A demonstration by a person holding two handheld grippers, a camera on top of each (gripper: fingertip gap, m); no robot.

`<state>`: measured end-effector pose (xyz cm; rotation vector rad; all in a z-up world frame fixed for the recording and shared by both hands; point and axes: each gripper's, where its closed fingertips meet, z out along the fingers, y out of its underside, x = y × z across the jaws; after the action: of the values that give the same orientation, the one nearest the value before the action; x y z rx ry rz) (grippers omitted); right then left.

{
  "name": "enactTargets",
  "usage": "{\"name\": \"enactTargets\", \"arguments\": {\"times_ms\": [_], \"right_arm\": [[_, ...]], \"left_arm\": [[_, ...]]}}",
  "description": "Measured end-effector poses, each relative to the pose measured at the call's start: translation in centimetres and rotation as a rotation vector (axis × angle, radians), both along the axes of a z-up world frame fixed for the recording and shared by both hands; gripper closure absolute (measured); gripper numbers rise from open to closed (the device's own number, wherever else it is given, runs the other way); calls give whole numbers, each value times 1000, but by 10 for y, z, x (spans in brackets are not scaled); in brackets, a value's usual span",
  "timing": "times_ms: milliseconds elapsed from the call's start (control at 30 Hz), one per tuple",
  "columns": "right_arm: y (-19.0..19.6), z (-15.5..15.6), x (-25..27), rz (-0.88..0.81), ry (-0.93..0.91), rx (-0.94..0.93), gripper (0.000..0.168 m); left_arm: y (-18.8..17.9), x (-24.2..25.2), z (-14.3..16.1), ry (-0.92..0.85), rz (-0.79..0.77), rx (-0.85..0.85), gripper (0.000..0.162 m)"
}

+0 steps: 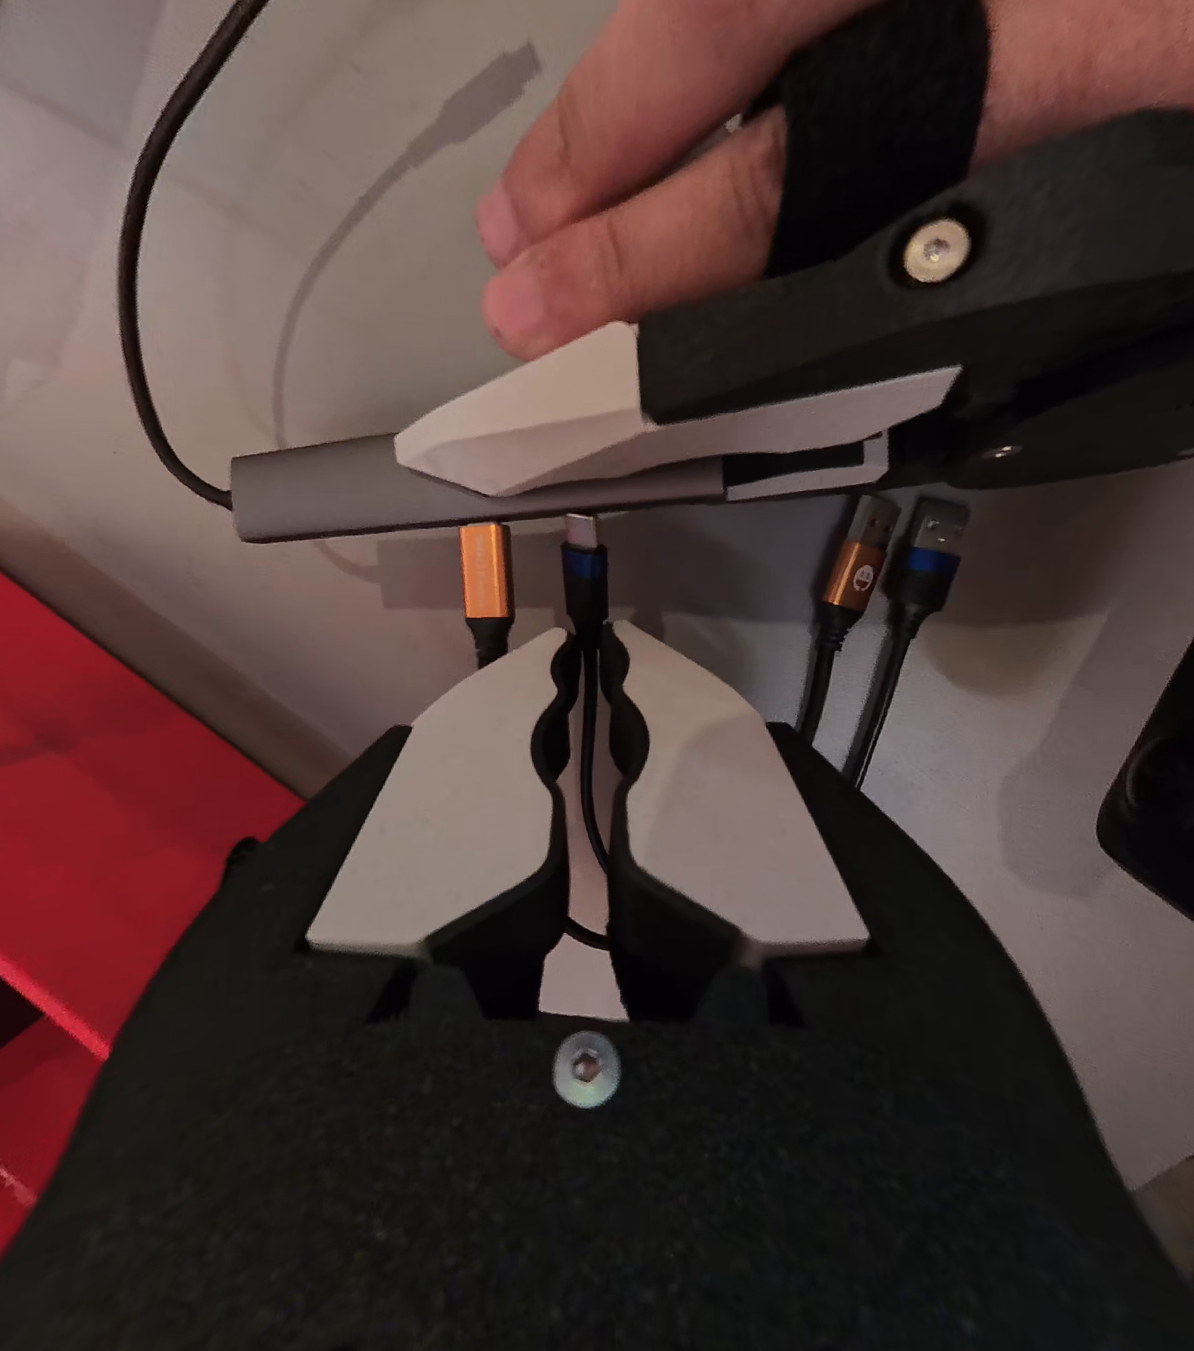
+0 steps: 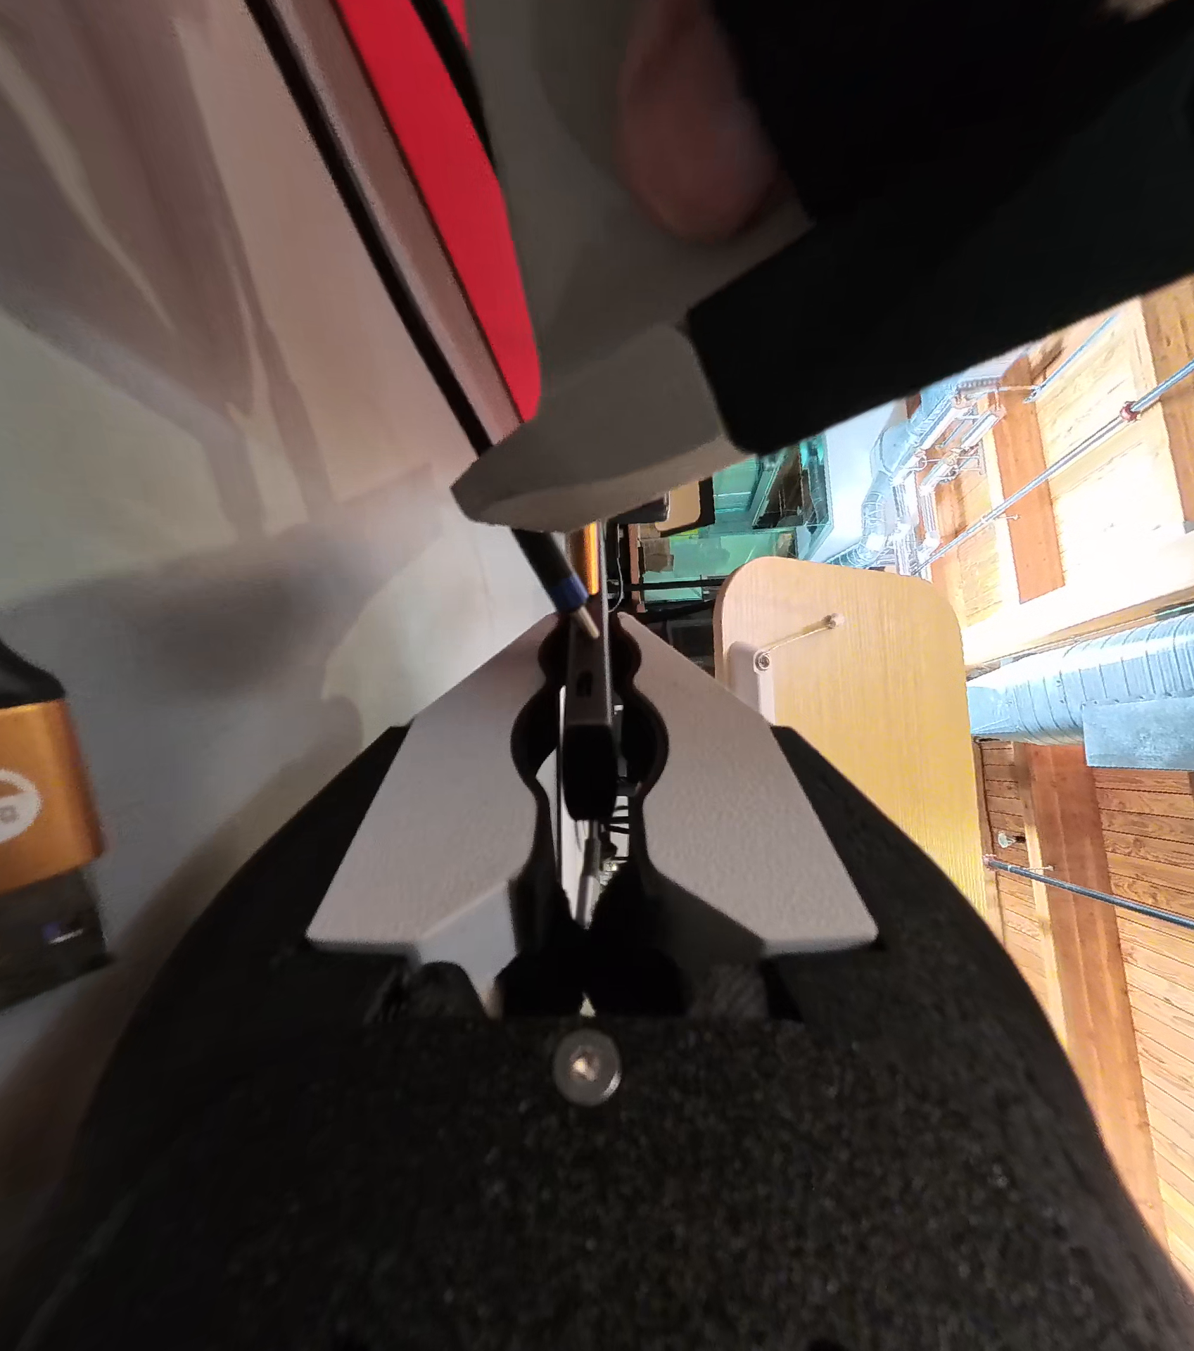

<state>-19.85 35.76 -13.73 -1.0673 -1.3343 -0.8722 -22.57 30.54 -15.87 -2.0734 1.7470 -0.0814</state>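
1. Grey hub (image 1: 330, 497): in the left wrist view, hangs level above the white table (image 1: 981, 841), clamped lengthwise from the right by the right gripper (image 1: 447, 475), with a hand (image 1: 616, 219) behind it.
2. Left gripper (image 1: 583, 636): closed, pinching the blue-ringed plug (image 1: 583, 566) by the thin cord just behind its body; metal tip right at the hub's lower edge, beside an orange plug (image 1: 484, 570) that looks seated there.
3. Risk, as a judgement: held by cord rather than body, so prone to swivelling or buckling under a push; a slightly tilted tip likely to catch on the port rim instead of entering.
4. Also: hub's own black cable (image 1: 140, 292) loops off left and could drag the hub askew. Two wider plugs, one orange-ringed (image 1: 853, 563), one blue-ringed (image 1: 934, 566), lie on the table near the right gripper; red box (image 1: 67, 731) well apart.
5. Right wrist view: right gripper (image 2: 590, 629) shut on the hub (image 2: 590, 702), seen edge-on between the fingers.
6. Blue-ringed plug (image 2: 572, 592) meets the hub's edge at a visible slant here, under the left gripper (image 2: 506, 497); cannot tell whether the tip is in a port.
7. Risk: narrow edge-on hold, so a sideways shove could rock the hub in the grip.
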Motion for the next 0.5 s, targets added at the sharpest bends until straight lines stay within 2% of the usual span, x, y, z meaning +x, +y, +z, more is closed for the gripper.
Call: {"name": "enactTargets", "arguments": {"times_ms": [300,500], "right_arm": [[1,0,1,-12,-16,8,161],[0,2,0,-38,-126,67,160]], "left_arm": [[1,1,1,-20,41,-21,157],[-1,1,-1,-36,80,-85,157]]}}
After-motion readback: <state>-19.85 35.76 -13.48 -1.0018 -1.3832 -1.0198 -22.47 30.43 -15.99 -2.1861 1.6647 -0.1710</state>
